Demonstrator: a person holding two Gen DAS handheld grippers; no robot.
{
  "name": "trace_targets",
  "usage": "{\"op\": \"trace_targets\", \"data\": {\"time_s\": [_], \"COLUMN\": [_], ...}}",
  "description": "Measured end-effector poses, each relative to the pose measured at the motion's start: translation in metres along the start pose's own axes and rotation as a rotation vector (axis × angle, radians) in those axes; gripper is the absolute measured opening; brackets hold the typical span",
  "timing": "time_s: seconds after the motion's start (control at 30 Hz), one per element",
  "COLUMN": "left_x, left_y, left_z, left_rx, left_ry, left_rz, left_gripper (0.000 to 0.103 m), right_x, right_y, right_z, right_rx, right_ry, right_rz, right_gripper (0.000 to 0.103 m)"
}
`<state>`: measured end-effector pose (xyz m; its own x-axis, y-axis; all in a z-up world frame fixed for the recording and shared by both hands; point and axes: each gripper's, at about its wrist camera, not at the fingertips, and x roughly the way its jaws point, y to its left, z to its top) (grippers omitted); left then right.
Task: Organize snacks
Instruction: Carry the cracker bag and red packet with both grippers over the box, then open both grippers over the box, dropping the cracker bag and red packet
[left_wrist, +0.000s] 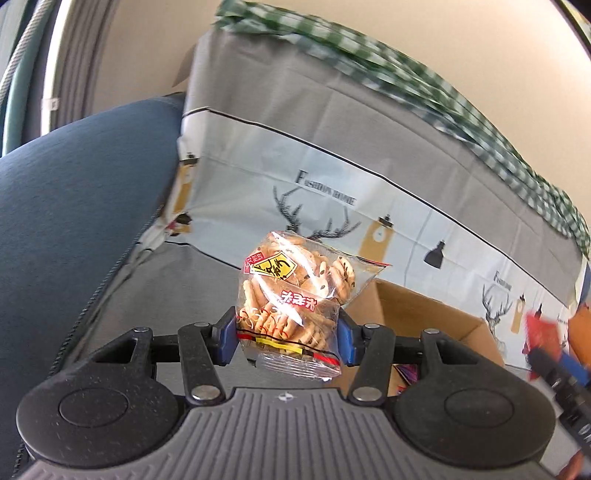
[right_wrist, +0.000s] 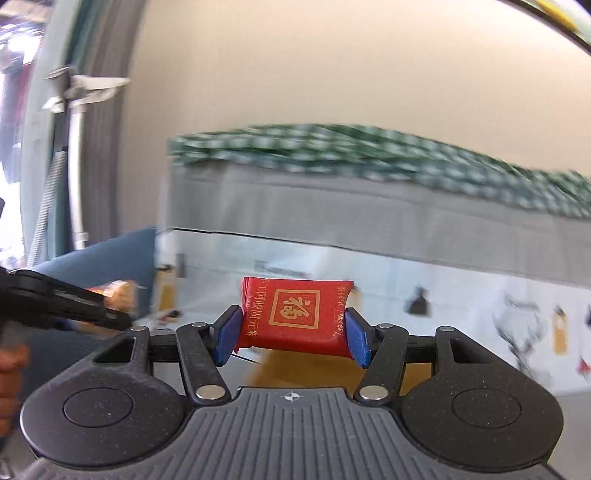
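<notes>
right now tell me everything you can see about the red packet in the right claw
The red packet is a small pillow-shaped foil-like wrapper, glossy red with gold printing: a framed square holding a large character at the centre and lines of small characters beside it. It looks sealed and plump, slightly creased at its ends. It is held off the ground, roughly level, pinched at both short ends by the blue pads of the right claw. Nothing else touches it.

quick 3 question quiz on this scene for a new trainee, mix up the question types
1. True or false: the left gripper is shut on a clear bag of biscuits.
2. What colour is the packet in the right gripper?
3. The cardboard box lies: A) behind the biscuit bag, B) on the green checked cloth, C) on the blue cushion.

Key: 1 true. 2 red. 3 A.
</notes>
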<state>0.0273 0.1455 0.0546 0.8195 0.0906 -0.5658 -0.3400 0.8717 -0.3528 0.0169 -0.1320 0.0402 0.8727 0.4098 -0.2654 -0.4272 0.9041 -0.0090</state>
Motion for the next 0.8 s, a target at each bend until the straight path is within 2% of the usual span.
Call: {"op": "trace_targets", "data": {"time_s": [0.1,0.23,0.37,0.6,0.8], "left_x": [0.005,0.011,0.017,0.022,0.02], "left_y": [-0.014,-0.029,-0.047,-0.094,-0.13], "left_z": [-0.001,-0.001,-0.003,-0.015,-0.027], "left_rx": [0.012,0.02,0.032,0.103,0.187], "left_ry": [-0.005,-0.01,-0.016,-0.032,-0.056], "left_rz": [-0.015,-0.041,-0.074,-0.181,-0.282], "left_gripper": [0.057,0.057,0.057,0.057,0.057], "right_x": [0.004,0.001,0.0,-0.006,-0.002], "right_y": [-0.022,-0.043,-0.06,-0.086,-0.089], "right_z": [-0.012,-0.017,-0.025,-0.034,-0.037], "right_rx": [0.019,0.002,0.002,0.032,0.03], "right_ry": [0.053,0.035,0.054,0.062,0.068], "right_rz": [-0.034,-0.066,-0.096,-0.128,-0.13], "right_gripper": [0.061,0.061,0.061,0.061,0.062]}}
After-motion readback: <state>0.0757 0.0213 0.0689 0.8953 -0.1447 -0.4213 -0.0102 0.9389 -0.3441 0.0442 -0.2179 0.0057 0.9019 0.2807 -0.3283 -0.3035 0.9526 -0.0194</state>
